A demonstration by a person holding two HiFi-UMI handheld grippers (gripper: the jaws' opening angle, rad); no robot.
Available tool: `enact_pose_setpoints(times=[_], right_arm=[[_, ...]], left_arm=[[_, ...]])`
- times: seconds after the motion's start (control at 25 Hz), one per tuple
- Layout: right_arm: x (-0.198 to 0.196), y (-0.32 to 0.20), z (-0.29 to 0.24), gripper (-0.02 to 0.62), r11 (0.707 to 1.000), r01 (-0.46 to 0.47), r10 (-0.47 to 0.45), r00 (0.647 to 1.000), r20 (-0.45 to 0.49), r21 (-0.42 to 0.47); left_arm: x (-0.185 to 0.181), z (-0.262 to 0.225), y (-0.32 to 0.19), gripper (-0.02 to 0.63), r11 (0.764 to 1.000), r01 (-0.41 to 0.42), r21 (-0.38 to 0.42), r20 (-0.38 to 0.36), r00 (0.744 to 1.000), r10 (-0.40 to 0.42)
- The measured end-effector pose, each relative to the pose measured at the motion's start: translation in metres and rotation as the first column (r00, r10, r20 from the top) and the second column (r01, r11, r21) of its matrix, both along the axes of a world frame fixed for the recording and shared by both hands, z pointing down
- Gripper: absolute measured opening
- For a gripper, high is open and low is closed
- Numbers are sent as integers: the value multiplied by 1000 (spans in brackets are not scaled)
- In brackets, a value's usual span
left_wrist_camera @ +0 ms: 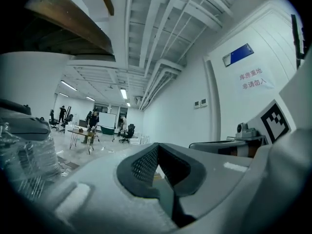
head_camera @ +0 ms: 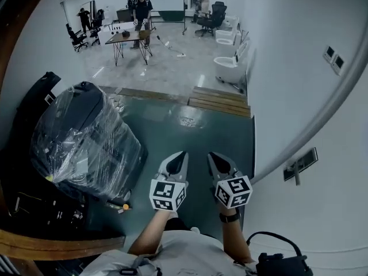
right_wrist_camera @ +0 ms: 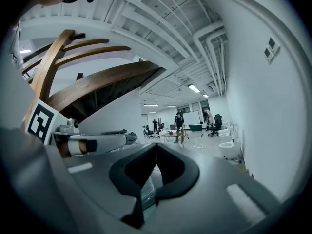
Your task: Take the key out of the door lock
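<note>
In the head view my left gripper (head_camera: 179, 156) and right gripper (head_camera: 215, 157) are held side by side in front of me over the green floor (head_camera: 190, 131). Both are shut with nothing between the jaws. To the right of them a white door (head_camera: 322, 206) carries a dark handle and lock plate (head_camera: 299, 165); I cannot make out a key at this size. The left gripper view shows my left gripper (left_wrist_camera: 157, 146) shut, with a signed white door (left_wrist_camera: 258, 77) at the right. My right gripper (right_wrist_camera: 156, 146), seen in its own view, points down the room, away from the lock.
A bulky dark object wrapped in plastic film (head_camera: 86, 137) stands at the left. Wooden planks (head_camera: 221, 101) lie across the floor ahead, with white toilets (head_camera: 230, 68) along the right wall. People stand round a table (head_camera: 129, 39) far back. A black bag (head_camera: 282, 263) hangs at my right side.
</note>
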State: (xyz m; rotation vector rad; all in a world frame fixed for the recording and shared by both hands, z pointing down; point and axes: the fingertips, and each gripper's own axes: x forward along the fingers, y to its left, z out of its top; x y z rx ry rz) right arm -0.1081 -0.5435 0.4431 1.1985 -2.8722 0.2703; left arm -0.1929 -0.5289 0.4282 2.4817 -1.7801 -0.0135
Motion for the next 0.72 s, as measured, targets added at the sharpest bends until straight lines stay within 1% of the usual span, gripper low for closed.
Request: enact_pose_setpoints(times=[0.08,0.2,0.24,0.28,0.36,0.44,0.48,0.52,0.56,0.64,0.72], right_arm=[[-2,-31,6,6,1000,-12,12,1000,-2,-9],[-2,-79,18,6,998,-61,60,998,-11,-25],[-1,-98,21,6,996,-87,87,996,-14,-37],[1,-118,24,6,992,-115,114,993,-16,-51],[4,-156,21,6,985,-164,164,986,-15,-57],[5,-191,13,6,976,-214,213,977,-10,-32],[6,-208,12,6,970,-239,239,971,-15,-33],[9,-221,12,6,964,-264,263,965,-26,-41],[14,-231,11,6,956,-290,288,957,-36,-44],[28,-245,3,6,930,-367,366,930,-21,-12],[49,-252,-13,6,880,-473,473,881,21,41]], left_arm=[[2,1,-35,0,1000,-25,12,-32,999,26],[11,3,-89,0,992,-120,33,-113,986,123],[14,6,-109,0,988,-150,31,-123,981,153],[16,7,-130,0,984,-175,28,-116,977,177],[17,2,-167,0,976,-214,38,-63,974,216],[12,-5,-205,0,968,-237,76,38,971,235],[11,-5,-226,0,966,-242,86,94,968,234],[12,-4,-247,0,964,-251,85,136,961,239],[17,-3,-264,0,959,-272,80,155,954,258],[31,-4,-293,0,935,-346,75,134,933,334],[49,-7,-319,0,902,-426,71,94,903,419]])
